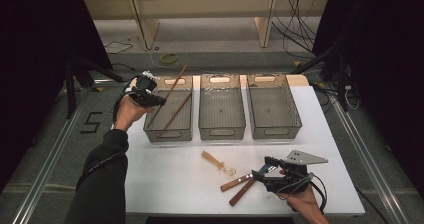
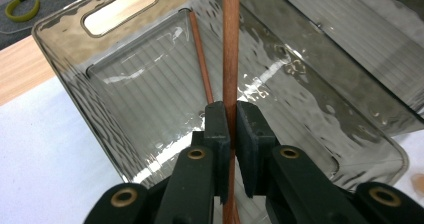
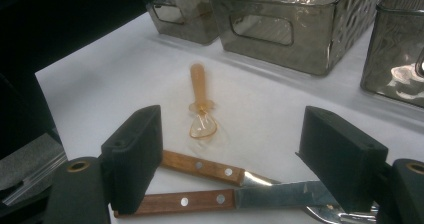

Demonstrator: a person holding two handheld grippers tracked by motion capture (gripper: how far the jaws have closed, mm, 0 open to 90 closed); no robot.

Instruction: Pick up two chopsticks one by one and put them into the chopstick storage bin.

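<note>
My left gripper (image 1: 159,101) (image 2: 233,129) is shut on a long brown chopstick (image 1: 175,84) (image 2: 231,54). The stick slants up out of the left grey bin (image 1: 169,133) (image 2: 65,79). A second chopstick (image 1: 177,111) (image 2: 200,59) lies inside that bin. Near the table's front my right gripper (image 1: 258,174) (image 3: 235,159) stands open, with its jaws either side of two wooden-handled knives (image 1: 235,184) (image 3: 202,166). Just beyond them lies a small spoon (image 1: 218,163) (image 3: 200,109) with a wooden handle and a clear bowl.
Two more grey bins, the middle one (image 1: 221,129) and the right one (image 1: 274,129), stand in a row with the left bin at the back of the white table (image 1: 170,174). A yellow-green ring (image 1: 169,58) and cables lie on the floor beyond.
</note>
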